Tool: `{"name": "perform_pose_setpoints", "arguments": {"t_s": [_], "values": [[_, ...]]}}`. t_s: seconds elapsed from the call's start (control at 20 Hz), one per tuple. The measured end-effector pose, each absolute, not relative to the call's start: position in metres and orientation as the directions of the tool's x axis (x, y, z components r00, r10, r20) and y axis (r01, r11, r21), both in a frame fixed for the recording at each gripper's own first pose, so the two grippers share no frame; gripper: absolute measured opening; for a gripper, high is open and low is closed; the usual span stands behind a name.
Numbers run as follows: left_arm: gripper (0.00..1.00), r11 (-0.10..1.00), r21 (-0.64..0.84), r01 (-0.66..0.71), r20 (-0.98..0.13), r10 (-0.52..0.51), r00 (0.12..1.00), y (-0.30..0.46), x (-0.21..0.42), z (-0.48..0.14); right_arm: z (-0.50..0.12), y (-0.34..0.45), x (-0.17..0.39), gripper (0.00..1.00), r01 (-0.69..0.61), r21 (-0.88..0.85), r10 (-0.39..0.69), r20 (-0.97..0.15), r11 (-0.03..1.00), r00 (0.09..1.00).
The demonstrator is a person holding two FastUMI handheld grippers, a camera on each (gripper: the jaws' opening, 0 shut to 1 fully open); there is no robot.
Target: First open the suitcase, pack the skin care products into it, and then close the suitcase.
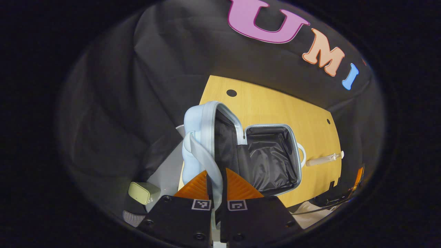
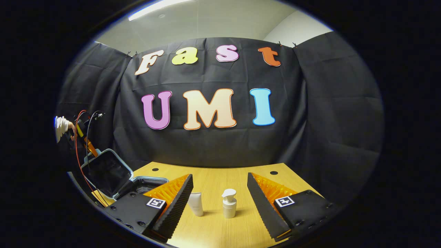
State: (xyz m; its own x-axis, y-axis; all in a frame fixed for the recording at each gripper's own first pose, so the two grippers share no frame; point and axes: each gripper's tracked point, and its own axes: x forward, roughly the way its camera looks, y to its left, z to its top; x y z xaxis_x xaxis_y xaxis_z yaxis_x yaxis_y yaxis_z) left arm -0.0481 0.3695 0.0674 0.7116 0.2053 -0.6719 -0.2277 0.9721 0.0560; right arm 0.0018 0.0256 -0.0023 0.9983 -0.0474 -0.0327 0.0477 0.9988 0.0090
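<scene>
On the wooden table (image 1: 268,103), seen from my left gripper view, the pale blue suitcase (image 1: 272,155) lies open, its dark lined base flat on the wood and its lid (image 1: 203,131) raised upright along the edge nearest me. My left gripper (image 1: 217,184) has its two fingers drawn close together on a pale blue strap (image 1: 206,158) that hangs from the lid, the strap running down through the narrow slot between them; both fingers appear to press on it. Beyond the suitcase, a slim tube (image 1: 324,159) lies on the table near its far edge.

From my right gripper view, my right gripper (image 2: 218,193) hangs with its fingers spread wide apart, holding nothing, low over the table (image 2: 213,227). Between the fingers and a little ahead stand two skin care products: a white tube (image 2: 196,204) upright near the left finger, and a white pump bottle (image 2: 229,203) just beside it, the two apart. Off to the left the open suitcase (image 2: 106,172) shows with its lid tilted up, and above it the other gripper (image 2: 86,137) with its cables, held by a gloved hand (image 2: 62,127)
</scene>
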Motion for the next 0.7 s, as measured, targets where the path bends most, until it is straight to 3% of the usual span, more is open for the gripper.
{"name": "perform_pose_setpoints", "arguments": {"t_s": [0.2,0.4,0.5,0.7], "values": [[0.03,0.966,-0.074,-0.246,-0.675,0.133,0.726,0.398,-0.054,0.035,-0.003,0.026,0.004,0.99,0.053,0.01,-0.053,-0.042,0.999,0.998],[0.03,0.895,-0.403,-0.193,-0.607,-0.103,0.788,0.399,-0.061,0.007,-0.004,0.024,0.001,0.99,0.068,0.005,-0.068,-0.059,0.998,0.996],[0.03,0.836,-0.517,-0.182,-0.559,-0.169,0.812,0.402,-0.069,-0.022,-0.008,0.024,-0.001,0.99,0.072,-0.027,-0.074,-0.076,0.997,0.994],[0.02,0.866,-0.407,-0.29,-0.668,-0.067,0.741,0.439,-0.089,-0.111,-0.007,0.034,0.001,0.99,0.056,-0.076,-0.062,-0.087,0.996,0.994]]}}
